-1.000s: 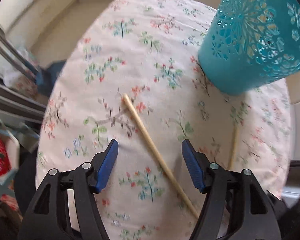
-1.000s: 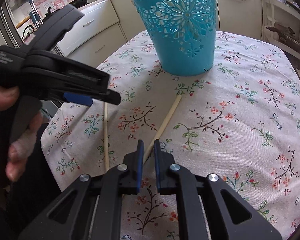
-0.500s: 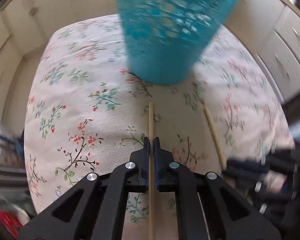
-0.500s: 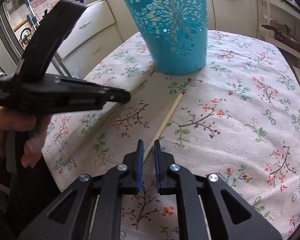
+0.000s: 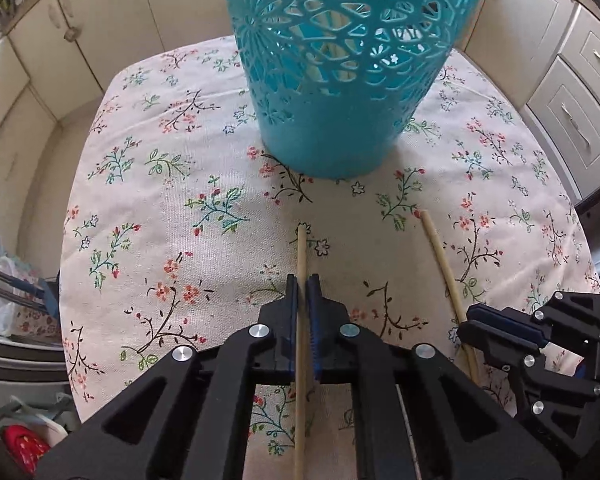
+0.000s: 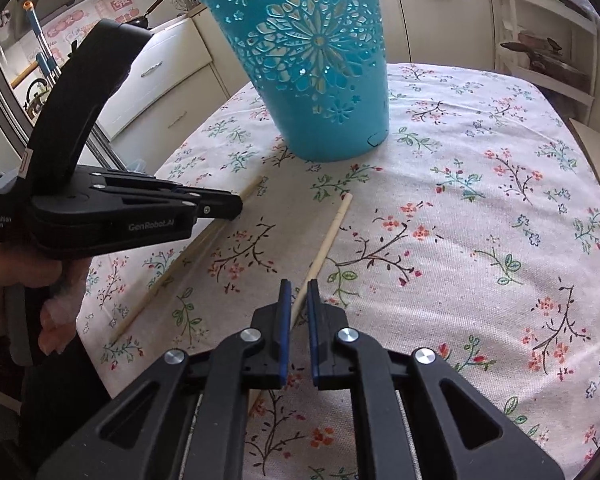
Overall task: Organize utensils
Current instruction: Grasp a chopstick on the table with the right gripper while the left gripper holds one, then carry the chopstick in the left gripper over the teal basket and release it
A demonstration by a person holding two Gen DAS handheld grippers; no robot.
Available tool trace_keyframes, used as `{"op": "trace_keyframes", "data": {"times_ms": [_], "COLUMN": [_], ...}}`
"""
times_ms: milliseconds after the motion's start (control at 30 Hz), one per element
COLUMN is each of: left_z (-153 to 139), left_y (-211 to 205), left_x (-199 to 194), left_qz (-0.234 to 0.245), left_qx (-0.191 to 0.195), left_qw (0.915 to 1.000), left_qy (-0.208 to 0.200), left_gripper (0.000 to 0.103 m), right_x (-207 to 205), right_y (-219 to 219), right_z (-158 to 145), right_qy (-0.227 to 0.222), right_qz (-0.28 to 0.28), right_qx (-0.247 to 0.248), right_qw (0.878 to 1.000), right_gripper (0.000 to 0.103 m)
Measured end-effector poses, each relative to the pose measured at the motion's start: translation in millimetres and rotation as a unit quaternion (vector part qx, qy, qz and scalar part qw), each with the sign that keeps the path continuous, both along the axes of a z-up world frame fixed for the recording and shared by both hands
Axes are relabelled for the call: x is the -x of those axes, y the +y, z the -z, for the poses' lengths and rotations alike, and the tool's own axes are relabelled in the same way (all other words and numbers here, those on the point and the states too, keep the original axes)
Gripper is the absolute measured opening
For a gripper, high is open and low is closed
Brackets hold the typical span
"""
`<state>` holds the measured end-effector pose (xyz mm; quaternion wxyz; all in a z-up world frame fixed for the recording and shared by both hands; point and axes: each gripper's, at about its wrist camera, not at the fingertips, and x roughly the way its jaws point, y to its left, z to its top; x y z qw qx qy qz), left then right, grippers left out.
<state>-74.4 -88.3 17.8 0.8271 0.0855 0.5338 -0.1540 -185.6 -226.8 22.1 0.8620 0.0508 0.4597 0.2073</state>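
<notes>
Left wrist view: left gripper (image 5: 303,280) clamps a chopstick (image 5: 301,252); right gripper (image 6: 296,286) nearly together, nothing pinched. Bare tablecloth (image 6: 480,240) spreads right, to its edge.

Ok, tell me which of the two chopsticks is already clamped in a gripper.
The chopstick running between the left gripper pads is clamped. The other chopstick lies on the tablecloth, under the right gripper.
</notes>
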Motion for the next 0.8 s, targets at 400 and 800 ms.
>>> {"op": "trace_keyframes", "data": {"times_ms": [400,800], "left_z": [2,-9], "left_y": [48,59], "left_x": [26,33], "left_qz": [-0.009,-0.01], "left_qx": [0.033,0.053], "left_qw": [0.9986,0.9969], "left_qy": [-0.041,-0.057], "left_gripper": [0.004,0.004], "right_x": [-11,-9], "right_y": [-3,28], "right_z": [-2,-1], "right_qy": [0.022,-0.018], "right_qz": [0.043,0.02], "right_qx": [0.014,0.073], "right_qw": [0.999,0.997], "right_gripper": [0.026,0.006]}}
